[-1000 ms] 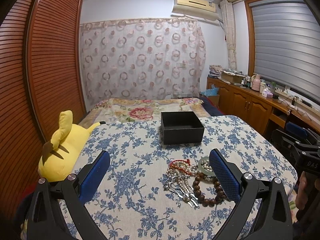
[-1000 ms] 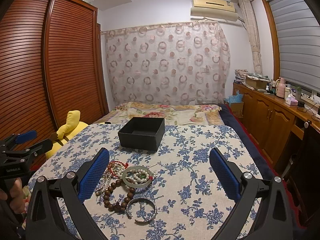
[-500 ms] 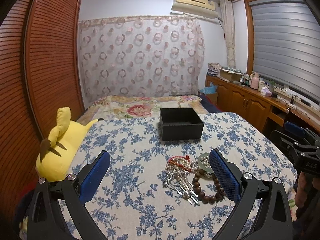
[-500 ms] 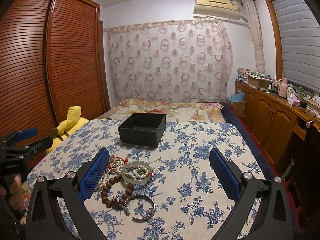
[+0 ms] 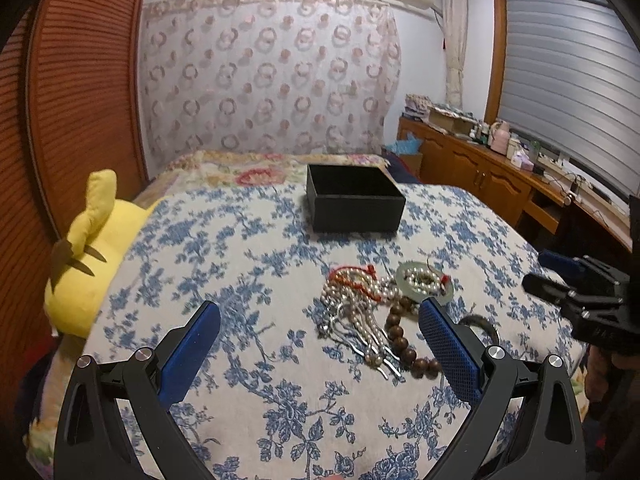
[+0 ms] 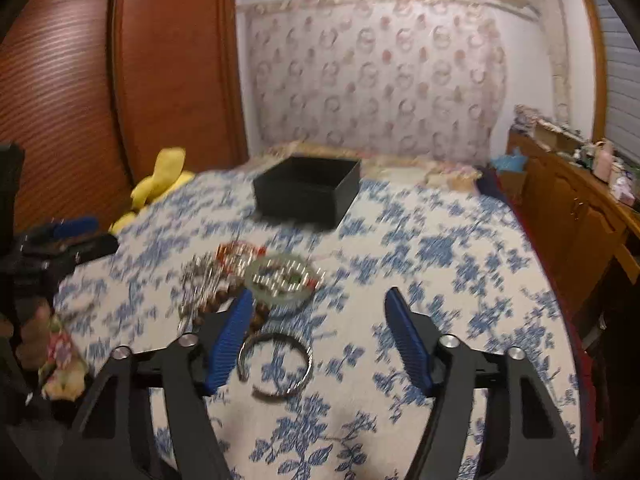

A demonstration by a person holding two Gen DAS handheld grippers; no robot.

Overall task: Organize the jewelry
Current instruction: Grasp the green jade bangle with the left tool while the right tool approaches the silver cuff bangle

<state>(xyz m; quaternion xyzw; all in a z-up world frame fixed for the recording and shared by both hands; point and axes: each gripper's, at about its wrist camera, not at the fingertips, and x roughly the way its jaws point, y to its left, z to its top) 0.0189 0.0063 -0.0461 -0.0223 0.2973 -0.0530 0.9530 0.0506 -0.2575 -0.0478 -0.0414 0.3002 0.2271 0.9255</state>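
Both grippers have dipped toward the jewelry pile (image 5: 384, 304) on the floral bedspread (image 5: 248, 264), short of the black box (image 5: 354, 202). Right gripper (image 6: 320, 340) jaws are closing, empty, around the metal bangle (image 6: 276, 368); left gripper (image 5: 320, 344) jaws stand wide open. Risk: snagging the tangled bead strands (image 5: 404, 340), dragging several pieces together.

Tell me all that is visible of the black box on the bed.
The black box is a low rectangular one with no lid, matte, perhaps cardboard. It stands upright and open on the blue-flowered cloth, beyond the heap of jewelry and apart from it. What shows of its inside is dark and looks empty. Nothing touches it except the cloth.
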